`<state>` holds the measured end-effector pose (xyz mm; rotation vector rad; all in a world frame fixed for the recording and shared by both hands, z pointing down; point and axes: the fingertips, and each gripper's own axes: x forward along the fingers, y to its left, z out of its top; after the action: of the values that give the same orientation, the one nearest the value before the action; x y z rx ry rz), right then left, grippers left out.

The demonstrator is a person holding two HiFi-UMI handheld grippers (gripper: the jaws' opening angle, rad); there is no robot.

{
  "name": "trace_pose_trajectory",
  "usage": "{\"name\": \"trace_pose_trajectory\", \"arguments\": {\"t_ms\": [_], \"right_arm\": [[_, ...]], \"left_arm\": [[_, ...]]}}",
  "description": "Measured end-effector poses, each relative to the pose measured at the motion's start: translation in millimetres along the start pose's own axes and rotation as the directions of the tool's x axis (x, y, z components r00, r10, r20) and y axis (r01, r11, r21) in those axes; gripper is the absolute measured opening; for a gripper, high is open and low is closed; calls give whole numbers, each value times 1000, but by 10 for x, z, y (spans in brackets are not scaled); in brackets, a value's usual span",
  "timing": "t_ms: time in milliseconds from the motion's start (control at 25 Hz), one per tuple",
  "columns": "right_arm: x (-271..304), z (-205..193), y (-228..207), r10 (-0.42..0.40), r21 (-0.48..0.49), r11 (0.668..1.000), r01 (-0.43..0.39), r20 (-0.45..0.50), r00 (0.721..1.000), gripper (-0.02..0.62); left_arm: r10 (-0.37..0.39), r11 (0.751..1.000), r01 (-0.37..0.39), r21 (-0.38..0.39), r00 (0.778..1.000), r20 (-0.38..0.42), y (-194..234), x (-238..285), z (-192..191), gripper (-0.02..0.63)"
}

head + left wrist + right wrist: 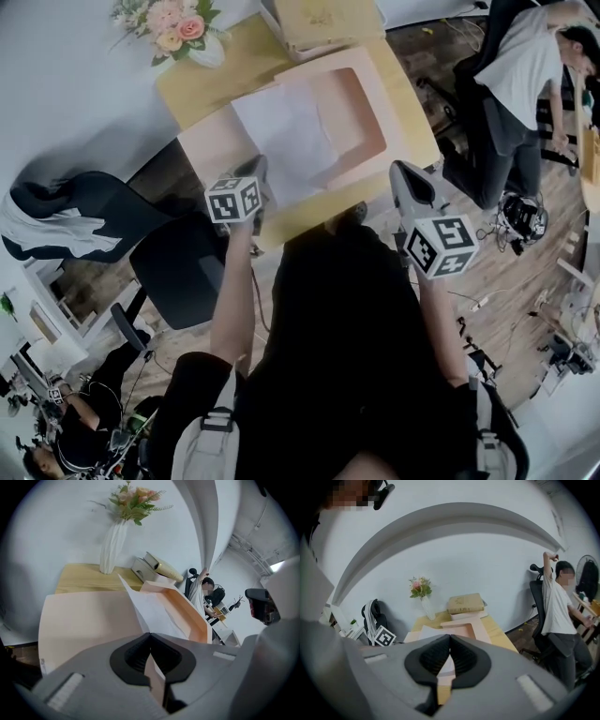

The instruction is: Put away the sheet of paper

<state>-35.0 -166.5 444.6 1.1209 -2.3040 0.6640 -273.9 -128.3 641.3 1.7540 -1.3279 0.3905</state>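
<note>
Head view: the left claw [260, 171] sits at the near edge of the open flap of the pink folder [208, 141], forearm stretched forward. The right claw [400, 171] hangs by the front right corner of the table [202, 89]. The paper [286, 131] lies across the folder's flap and tray. Left gripper view: jaws clenched on the flap's edge. Right gripper view: jaws pressed together, empty.
</note>
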Motion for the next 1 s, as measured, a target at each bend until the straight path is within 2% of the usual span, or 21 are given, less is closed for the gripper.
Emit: {"name": "trace_pose_trajectory", "arguments": {"t_ms": [560, 760, 1000], "right_arm": [[-372, -199, -405, -111, 62, 992, 111, -16, 994, 3], [-468, -267, -507, -134, 70, 988, 136, -31, 990, 3], [-540, -341, -566, -147, 76, 986, 150, -48, 988, 3]], "left_arm": [[47, 993, -34, -117, 993, 112, -280, 437, 239, 9], [41, 984, -21, -178, 993, 107, -357, 567, 144, 9], [22, 981, -4, -194, 995, 93, -481, 686, 83, 9]]}}
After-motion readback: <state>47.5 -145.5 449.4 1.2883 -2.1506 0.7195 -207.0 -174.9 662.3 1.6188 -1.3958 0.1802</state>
